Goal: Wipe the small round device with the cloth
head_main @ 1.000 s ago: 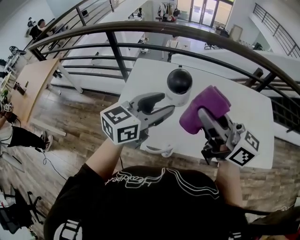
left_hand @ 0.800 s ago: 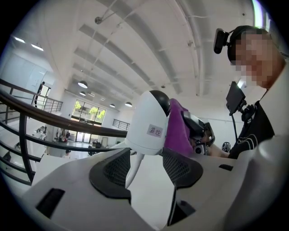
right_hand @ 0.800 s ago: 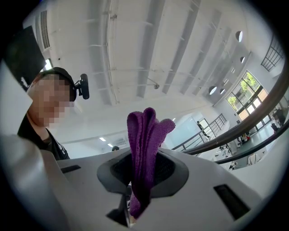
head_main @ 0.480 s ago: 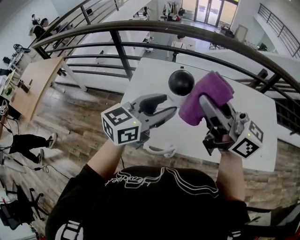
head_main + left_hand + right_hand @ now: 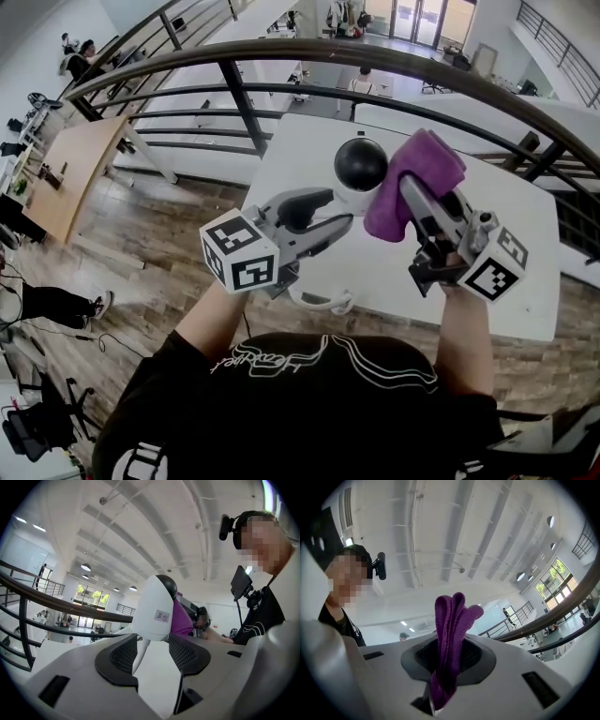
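The small round device (image 5: 360, 172), a white body with a glossy black dome on top, sits between the tips of the left hand-held gripper (image 5: 339, 219), raised above the white desk (image 5: 300, 141). In the left gripper view that hand-held gripper (image 5: 153, 649) has its two black ribbed pads (image 5: 123, 656) closed in on the lower white part of the device (image 5: 154, 609), one on each side. The device's small label faces the camera, and a thin white stem or cable runs down between the jaws.

The right hand-held gripper (image 5: 412, 199) holds a bunched purple cloth (image 5: 420, 169). In the right gripper view its jaws (image 5: 447, 660) are pinched tight on the cloth (image 5: 450, 630), and the folds stand up above the jaw tips. In the head view the cloth lies against the right side of the device, beside the black dome, and looks to touch it. The left gripper view shows the purple fabric (image 5: 181, 619) just behind the white body.

A loop of white cable (image 5: 323, 302) hangs under the left hand-held gripper. A dark metal railing (image 5: 281, 54) curves across beyond the desk, with wooden floor (image 5: 141, 234) to the left.
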